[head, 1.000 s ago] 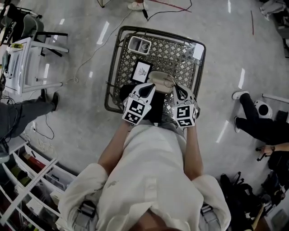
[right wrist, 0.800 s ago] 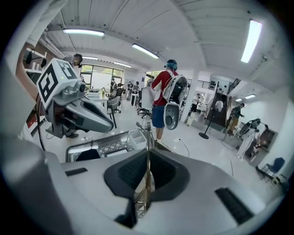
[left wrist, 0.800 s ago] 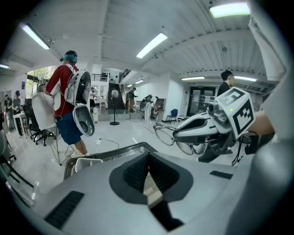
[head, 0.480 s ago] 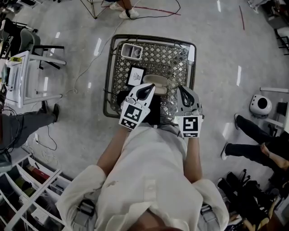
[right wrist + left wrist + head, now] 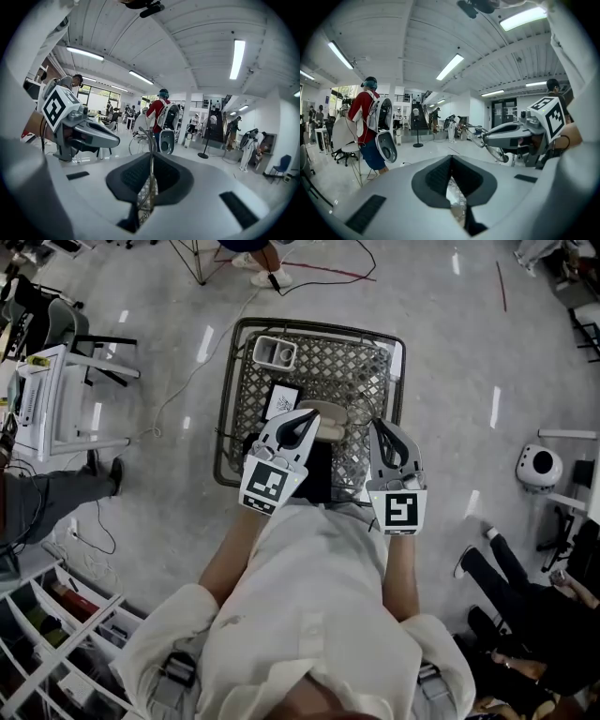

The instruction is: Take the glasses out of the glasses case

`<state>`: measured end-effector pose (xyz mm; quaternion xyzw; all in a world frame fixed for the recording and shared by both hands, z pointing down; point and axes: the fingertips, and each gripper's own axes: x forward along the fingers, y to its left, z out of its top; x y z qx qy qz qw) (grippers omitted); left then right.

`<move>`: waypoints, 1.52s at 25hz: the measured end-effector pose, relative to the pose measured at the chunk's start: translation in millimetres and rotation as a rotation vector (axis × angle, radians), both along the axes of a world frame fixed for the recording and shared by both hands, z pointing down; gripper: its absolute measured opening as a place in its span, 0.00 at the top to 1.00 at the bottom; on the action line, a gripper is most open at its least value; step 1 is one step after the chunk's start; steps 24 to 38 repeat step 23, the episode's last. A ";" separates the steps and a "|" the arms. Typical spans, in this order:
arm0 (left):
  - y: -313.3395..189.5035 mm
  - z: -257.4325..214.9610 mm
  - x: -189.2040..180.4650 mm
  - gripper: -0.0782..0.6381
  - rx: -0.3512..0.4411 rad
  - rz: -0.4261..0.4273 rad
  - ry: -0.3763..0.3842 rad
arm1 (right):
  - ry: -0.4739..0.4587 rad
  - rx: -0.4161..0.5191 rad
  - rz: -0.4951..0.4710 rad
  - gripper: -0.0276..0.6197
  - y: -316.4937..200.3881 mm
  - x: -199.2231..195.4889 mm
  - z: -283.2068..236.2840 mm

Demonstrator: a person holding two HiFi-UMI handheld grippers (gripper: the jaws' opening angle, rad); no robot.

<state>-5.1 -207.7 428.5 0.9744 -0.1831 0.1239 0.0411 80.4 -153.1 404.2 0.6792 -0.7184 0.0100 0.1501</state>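
2 grippers are in your hands, over a mesh table [image 5: 367, 360]. Your right gripper [image 5: 151, 161] has its jaws closed on the glasses [image 5: 151, 140]: a thin wire part of the frame stands upright between the pads. The glasses are held in the air, near the case [image 5: 325, 416]. Your left gripper [image 5: 451, 159] has its jaws together, with nothing between them. Its tip is just beside the beige case, which lies on the table. Beyond the case lies a black card [image 5: 283, 399] with a white print, too small to read. Each gripper carries a black-and-white square marker [image 5: 401, 510].
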 end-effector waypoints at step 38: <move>2.9 -14.2 15.8 0.87 0.034 -0.057 -0.015 | -0.036 0.020 -0.062 0.93 -5.7 13.9 -16.9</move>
